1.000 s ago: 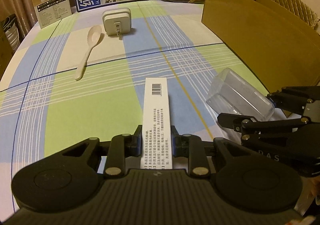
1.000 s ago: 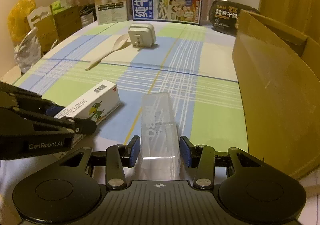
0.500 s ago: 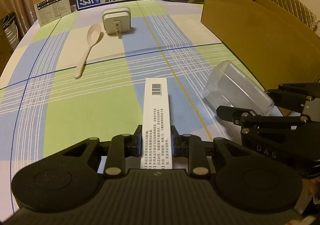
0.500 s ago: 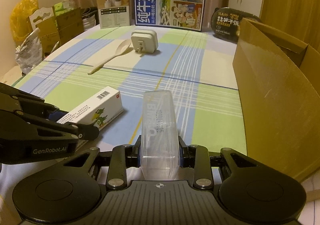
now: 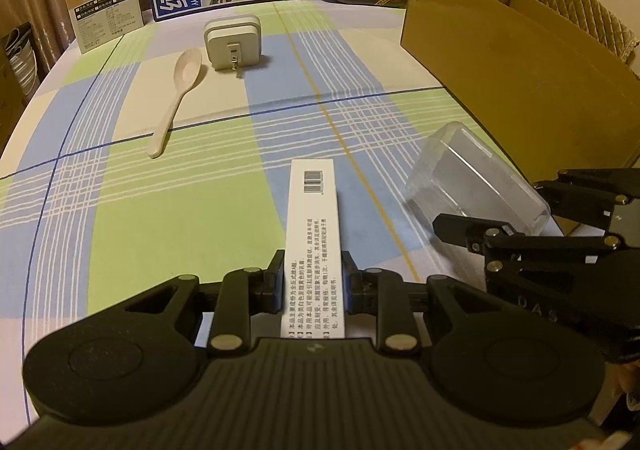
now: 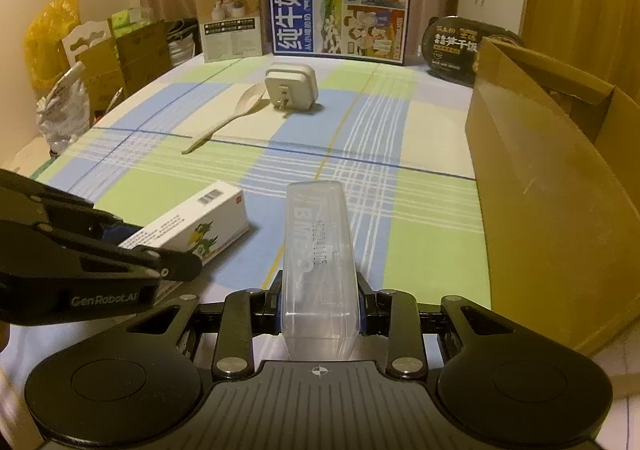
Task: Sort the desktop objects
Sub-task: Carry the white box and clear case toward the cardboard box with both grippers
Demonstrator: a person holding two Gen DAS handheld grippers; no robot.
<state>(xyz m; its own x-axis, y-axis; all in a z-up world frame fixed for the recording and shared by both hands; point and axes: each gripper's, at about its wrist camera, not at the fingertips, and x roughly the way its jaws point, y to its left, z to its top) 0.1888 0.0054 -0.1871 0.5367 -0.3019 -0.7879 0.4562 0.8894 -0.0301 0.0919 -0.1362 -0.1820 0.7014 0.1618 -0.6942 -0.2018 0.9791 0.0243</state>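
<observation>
Since the earlier frame, the right gripper has gone from jaws spread either side of the clear plastic case to pads pressed against both of its long sides; the case now sits raised between them, pointing straight ahead of the tool. The left gripper has not changed: its jaws pinch the near end of the white medicine box, which extends forward from the fingers with its barcode at the far end.

Seen from the left tool, the right gripper and its case are to the right and just beside it. Ahead and to the left lies the beige spoon on the checked tablecloth; the white plug adapter stands just beyond the spoon's bowl. The open cardboard box stands close on the right of the right tool. At the far edge of the table, well ahead of both tools, a milk carton stands upright.
</observation>
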